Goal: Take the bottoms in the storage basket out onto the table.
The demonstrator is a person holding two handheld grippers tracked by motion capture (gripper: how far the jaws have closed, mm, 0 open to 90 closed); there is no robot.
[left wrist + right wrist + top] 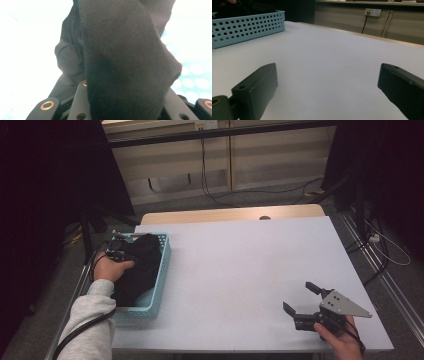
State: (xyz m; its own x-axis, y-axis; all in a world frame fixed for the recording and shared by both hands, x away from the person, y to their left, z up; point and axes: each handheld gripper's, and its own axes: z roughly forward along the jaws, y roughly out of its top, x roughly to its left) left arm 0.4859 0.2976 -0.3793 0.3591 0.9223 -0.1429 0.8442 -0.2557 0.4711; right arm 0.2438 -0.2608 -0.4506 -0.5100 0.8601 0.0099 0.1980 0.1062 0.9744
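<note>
A lab-like room: floor cables (227, 195), a wall socket (373, 12), dark stands around the table (250, 265).

The left forearm, in a light grey sleeve, comes in from the lower left of the high view, its hand (111, 268) wrapped around the left tool (119, 249), which points forward and down. In the left gripper view its jaws stand clamped on dark fabric. At the lower right the right hand (341, 340) holds the right tool (301, 298) low and level, jaws spread wide apart with nothing between them
</note>
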